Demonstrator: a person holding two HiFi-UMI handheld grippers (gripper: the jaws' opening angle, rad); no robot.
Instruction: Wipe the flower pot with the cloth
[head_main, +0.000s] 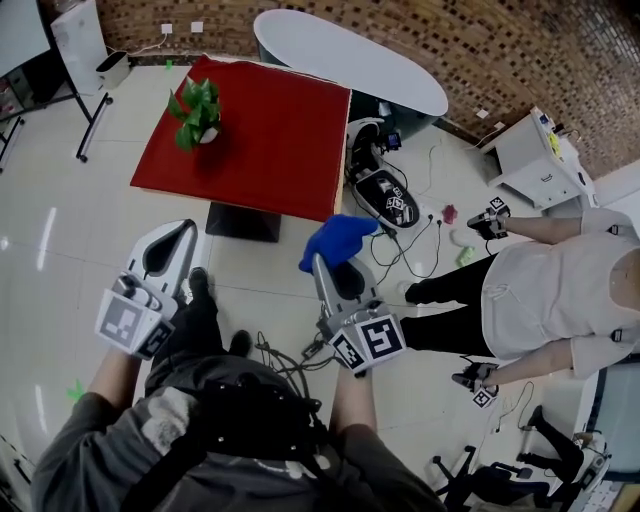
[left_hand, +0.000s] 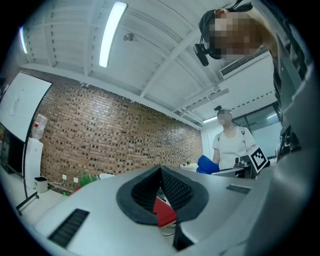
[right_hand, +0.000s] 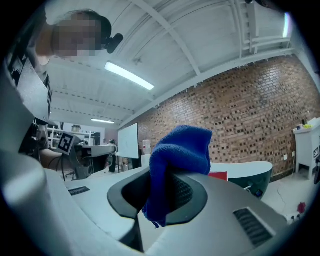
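Pale floor tiles and a brick wall frame the head view. A red worktop (head_main: 270, 130) stands well ahead of the person and carries the flower pot (head_main: 207, 137), with its green plant, near its left edge. Both grippers are held out level, short of the worktop, so I judge the wiping has not begun. The right gripper (head_main: 322, 262) carries the blue cloth (head_main: 340, 238) bunched at its tips, ready as the wiping pad. The left gripper (head_main: 183, 230) is bare.

The left gripper view shows its jaws pressed together with nothing between them, probably because it has nothing to carry until the flower pot needs steadying. A sliver of red worktop shows beyond them, and a second person (left_hand: 230, 142) stands at the right.

The right gripper view shows the jaws pinching a fold of the cloth. Most of it stands above the jaws and a tail hangs below, leaving plenty of fabric free to meet the flower pot.
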